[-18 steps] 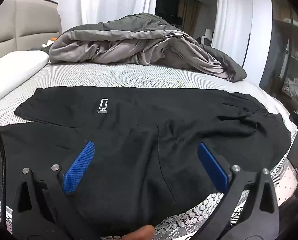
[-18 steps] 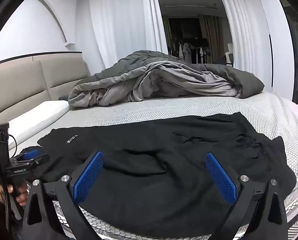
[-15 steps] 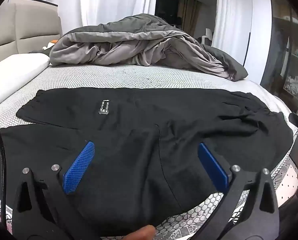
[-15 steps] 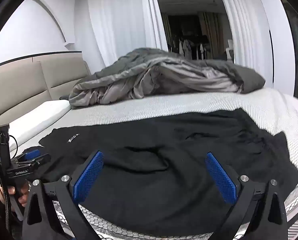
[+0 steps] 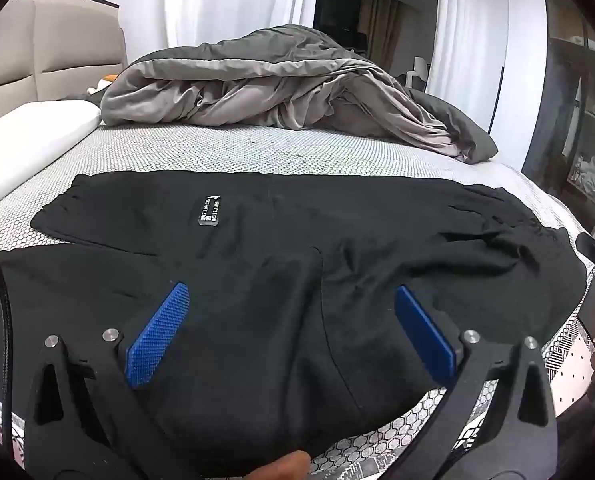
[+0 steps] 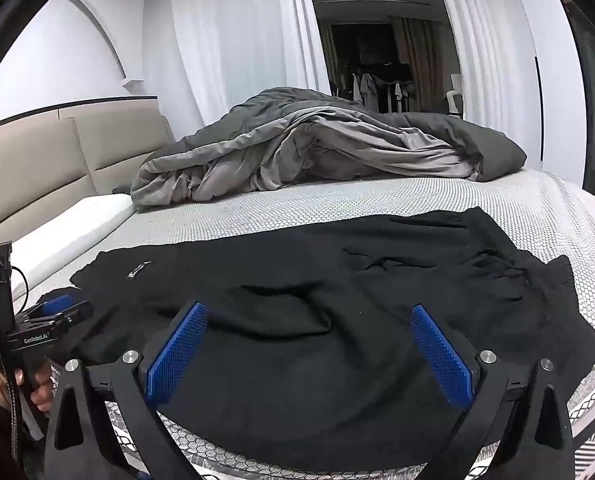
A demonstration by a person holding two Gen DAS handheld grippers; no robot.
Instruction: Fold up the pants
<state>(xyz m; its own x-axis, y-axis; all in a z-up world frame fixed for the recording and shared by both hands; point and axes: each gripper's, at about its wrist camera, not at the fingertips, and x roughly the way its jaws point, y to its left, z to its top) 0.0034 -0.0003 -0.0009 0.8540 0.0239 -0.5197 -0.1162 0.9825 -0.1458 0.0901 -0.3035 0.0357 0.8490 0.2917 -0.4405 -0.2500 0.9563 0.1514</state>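
A: Where are the pants (image 5: 281, 240)?

B: Black, spread flat across the near half of the bed (image 5: 257, 152), on the white honeycomb-patterned cover. One leg runs off to the left, with a small label (image 5: 208, 211) on it. The right side is a bit wrinkled, near the bed's edge.

A: Left gripper (image 5: 289, 328)?

B: Jaws wide apart, blue pads on both fingers, nothing between them. It hangs over the near part of the pants, pointing down at the cloth (can't tell if it touches).

A: Right gripper (image 6: 309, 344)?

B: Same. Jaws fully apart, empty, above the near edge of the pants. The right wrist view also catches the left gripper at far left, with a hand (image 6: 37, 388) on its handle.

A: Anything else on the bed?

B: A crumpled grey duvet (image 5: 281, 92) heaped at the far side, well apart from the pants. A white pillow (image 5: 29, 144) at left by the beige headboard (image 5: 57, 52). White curtains (image 6: 233, 48) behind.

A: Pants folded?

B: Not yet, lying open (both legs out).
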